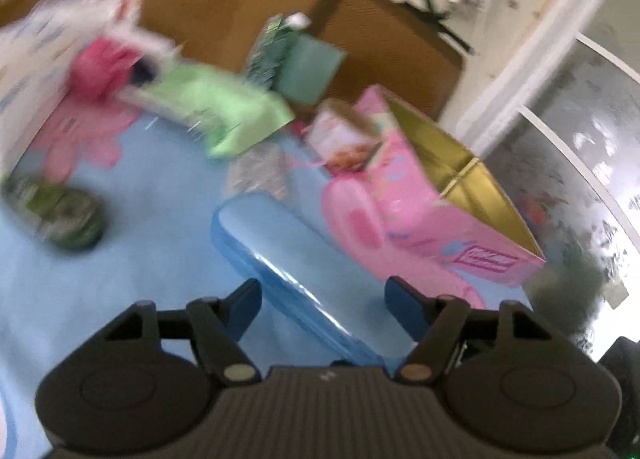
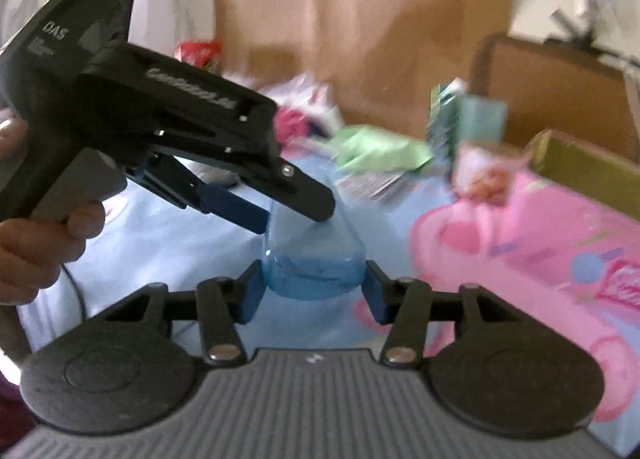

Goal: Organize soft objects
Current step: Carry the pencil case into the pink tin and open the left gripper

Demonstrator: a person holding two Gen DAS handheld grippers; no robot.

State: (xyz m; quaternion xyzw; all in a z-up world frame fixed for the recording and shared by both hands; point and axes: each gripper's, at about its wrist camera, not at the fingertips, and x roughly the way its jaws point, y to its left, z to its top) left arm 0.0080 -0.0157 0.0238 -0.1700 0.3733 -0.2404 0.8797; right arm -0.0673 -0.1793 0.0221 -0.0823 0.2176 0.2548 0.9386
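Blue plastic-wrapped pack (image 2: 314,259) lay on the blue sheet (image 1: 152,227), pinched by our right gripper (image 2: 314,283); left gripper (image 2: 296,215) touched its top, grip unclear. At two o'clock sat the pink box (image 2: 520,243). We judged slick wrap might slip.

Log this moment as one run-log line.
stage: handling blue pouch | right gripper: shut on blue pouch | left gripper: astride pouch, grip unclear | nearby: pink box
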